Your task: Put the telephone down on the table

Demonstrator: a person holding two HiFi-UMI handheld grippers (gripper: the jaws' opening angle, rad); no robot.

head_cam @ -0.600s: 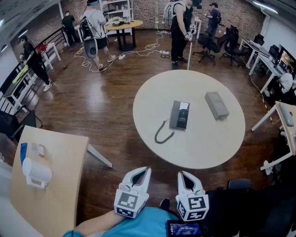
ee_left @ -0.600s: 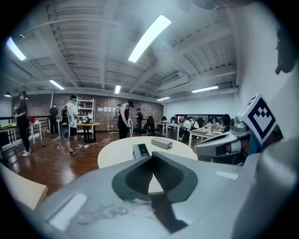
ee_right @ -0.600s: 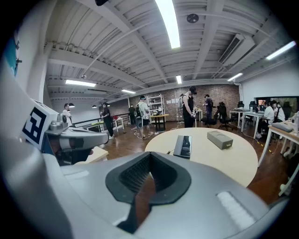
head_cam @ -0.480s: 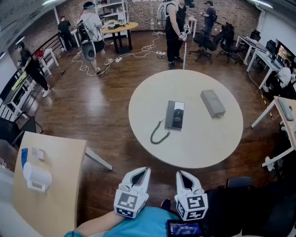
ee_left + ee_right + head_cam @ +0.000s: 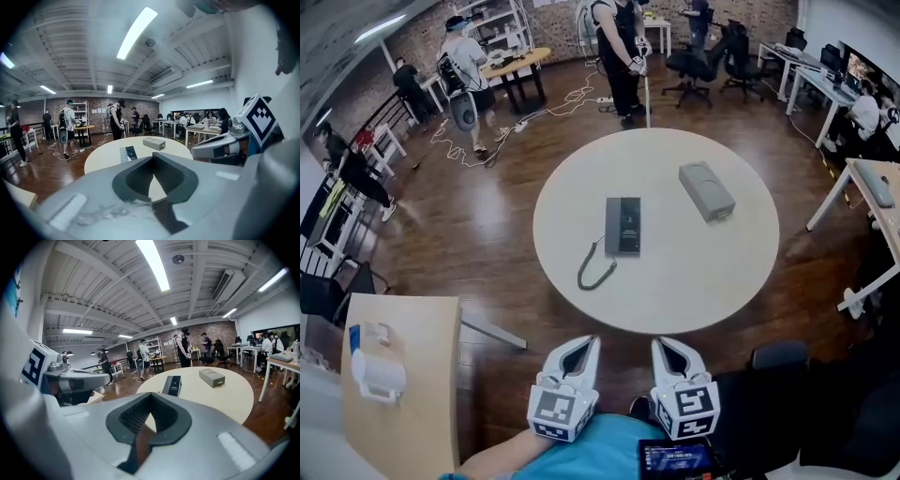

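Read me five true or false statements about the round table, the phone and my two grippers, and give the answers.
1. The telephone lies flat on the round table. True.
2. The right gripper holds the telephone. False: its jaws are together on nothing, and it is short of the table's near edge.
3. A grey box lies on the table, apart from the telephone. True.
4. The left gripper is open over the cord. False: it is shut and empty, beside the right gripper and short of the table.
5. The cord hangs off the table's edge. False: it lies curled on the tabletop, on the telephone's side nearest the grippers.
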